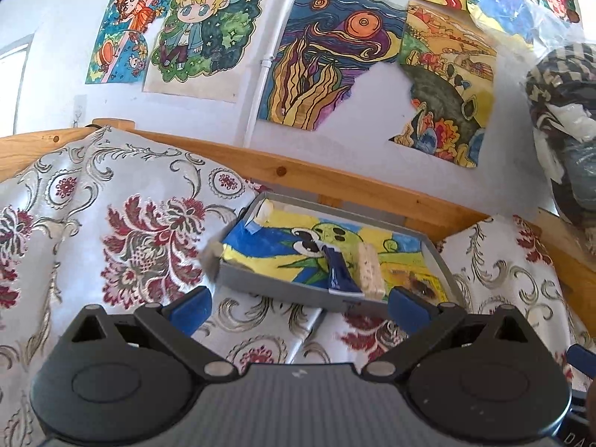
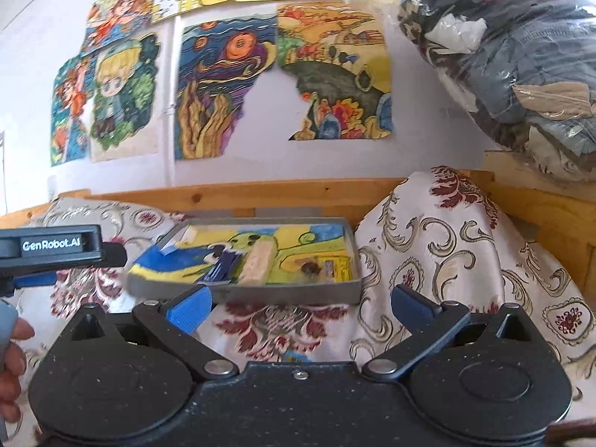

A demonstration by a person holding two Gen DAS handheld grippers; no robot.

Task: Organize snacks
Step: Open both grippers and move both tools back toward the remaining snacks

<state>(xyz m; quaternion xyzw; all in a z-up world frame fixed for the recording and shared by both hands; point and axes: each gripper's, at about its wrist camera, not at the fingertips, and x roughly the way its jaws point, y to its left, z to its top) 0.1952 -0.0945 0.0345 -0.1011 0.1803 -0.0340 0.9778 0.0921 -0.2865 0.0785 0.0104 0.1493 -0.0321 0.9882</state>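
Observation:
A shallow grey tray (image 1: 275,290) (image 2: 283,294) lined with a bright drawing rests on patterned cushions. Inside lie a dark blue snack packet (image 1: 341,272) (image 2: 219,266) and a pale rice-cracker bar (image 1: 368,270) (image 2: 257,262), side by side. A small brown snack (image 1: 419,285) (image 2: 309,268) sits nearer the tray's right end, and a whitish piece (image 1: 265,210) lies in the far left corner. My left gripper (image 1: 298,307) hovers open just before the tray's near wall, holding nothing. My right gripper (image 2: 300,305) is also open and empty in front of the tray.
Floral cushions (image 1: 123,231) (image 2: 447,253) surround the tray, backed by a wooden rail (image 1: 335,178) (image 2: 260,193). Drawings (image 1: 327,56) cover the white wall. A plastic bag of clothes (image 2: 521,56) sits on a ledge at right. A hand (image 2: 11,357) holds the left gripper's body (image 2: 52,247).

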